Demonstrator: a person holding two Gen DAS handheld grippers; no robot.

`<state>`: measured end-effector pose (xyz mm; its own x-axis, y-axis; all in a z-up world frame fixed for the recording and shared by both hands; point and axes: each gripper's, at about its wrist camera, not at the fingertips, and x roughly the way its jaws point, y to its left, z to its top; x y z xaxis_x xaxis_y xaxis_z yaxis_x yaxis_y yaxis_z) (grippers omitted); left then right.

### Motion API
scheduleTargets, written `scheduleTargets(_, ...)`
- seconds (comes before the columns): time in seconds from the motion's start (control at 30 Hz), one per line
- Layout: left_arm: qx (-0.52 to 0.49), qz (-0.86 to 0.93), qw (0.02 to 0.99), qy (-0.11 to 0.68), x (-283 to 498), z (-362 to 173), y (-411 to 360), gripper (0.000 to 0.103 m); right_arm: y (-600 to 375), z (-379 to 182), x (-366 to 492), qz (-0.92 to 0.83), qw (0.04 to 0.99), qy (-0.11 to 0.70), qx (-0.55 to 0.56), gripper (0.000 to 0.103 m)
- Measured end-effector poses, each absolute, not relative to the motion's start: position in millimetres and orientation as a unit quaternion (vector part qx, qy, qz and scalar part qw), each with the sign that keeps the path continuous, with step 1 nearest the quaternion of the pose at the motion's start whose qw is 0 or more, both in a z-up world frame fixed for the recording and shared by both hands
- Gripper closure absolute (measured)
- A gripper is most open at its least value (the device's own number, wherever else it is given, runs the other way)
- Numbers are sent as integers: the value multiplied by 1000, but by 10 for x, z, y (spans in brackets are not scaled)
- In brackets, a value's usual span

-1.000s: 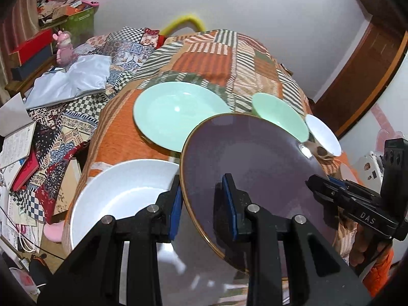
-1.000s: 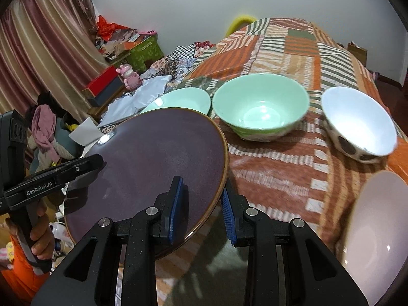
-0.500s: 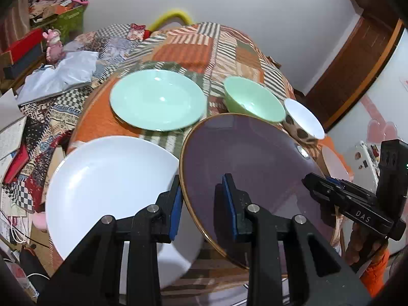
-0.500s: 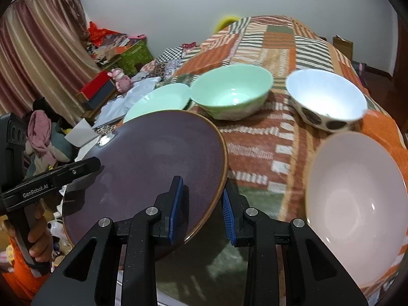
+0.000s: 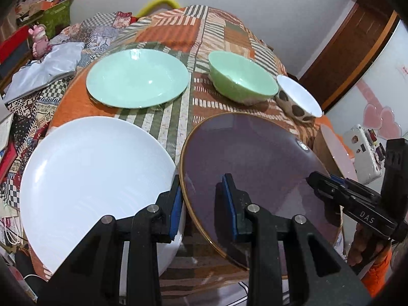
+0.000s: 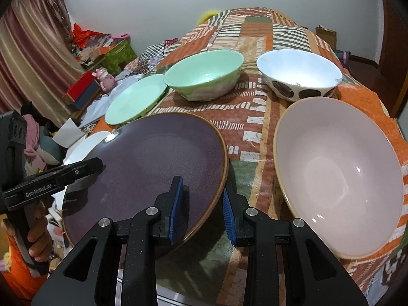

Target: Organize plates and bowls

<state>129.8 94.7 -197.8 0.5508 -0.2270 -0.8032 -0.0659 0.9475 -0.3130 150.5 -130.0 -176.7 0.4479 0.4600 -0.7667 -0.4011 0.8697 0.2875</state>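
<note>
Both grippers carry one dark purple plate [image 5: 252, 158] [image 6: 153, 158] with a gold rim, held above the table's near side. My left gripper [image 5: 204, 204] is shut on its left rim; my right gripper [image 6: 201, 204] is shut on its right rim. A white plate [image 5: 97, 178] lies just left of it. Farther back sit a mint green plate [image 5: 137, 79], a green bowl [image 5: 242, 79] [image 6: 204, 76] and a white bowl with dark spots [image 5: 298, 99] [image 6: 298, 76]. A large pale pink bowl [image 6: 336, 173] stands at the right.
The round table wears a patchwork cloth [image 6: 255, 117] of orange, green and striped patches. Beyond its left edge lie a checked blanket, grey fabric [image 5: 46, 68], boxes and a pink toy [image 5: 39, 40]. A wooden door [image 5: 352, 48] stands at the far right.
Both grippers have moved back toward the near table edge and slightly down with the purple plate. The white plate and pink bowl now show in full, and the far dishes look more distant.
</note>
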Motion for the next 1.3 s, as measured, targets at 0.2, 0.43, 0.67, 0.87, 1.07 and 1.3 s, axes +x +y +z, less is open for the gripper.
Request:
scheduleTargets(0.2,-155,-47,861,483,1367,-2096,956,73,-1305,-1815,1511,244,852,462,31,76)
scheduleTargets(0.43,-148,-53,860,486,1454,-2156,905,73,-1382,-1941,1574,230,847,476,54,76)
scheduleTargets(0.67,-142,-55,857,493,1561,-2212,861,73,-1440,-1967,1593,223,848,476,70,76)
scheduleTargets(0.87,-137,-54,854,499,1610,-2278,817,73,-1459,-1973,1571,222,847,476,80,76)
scheduleTargets(1.07,-136,-53,852,503,1621,-2278,814,73,-1457,-1958,1556,224,848,475,72,76)
scheduleTargets(1.3,-122,-38,867,481,1502,-2117,814,73,-1482,-1875,1498,219,853,470,60,76)
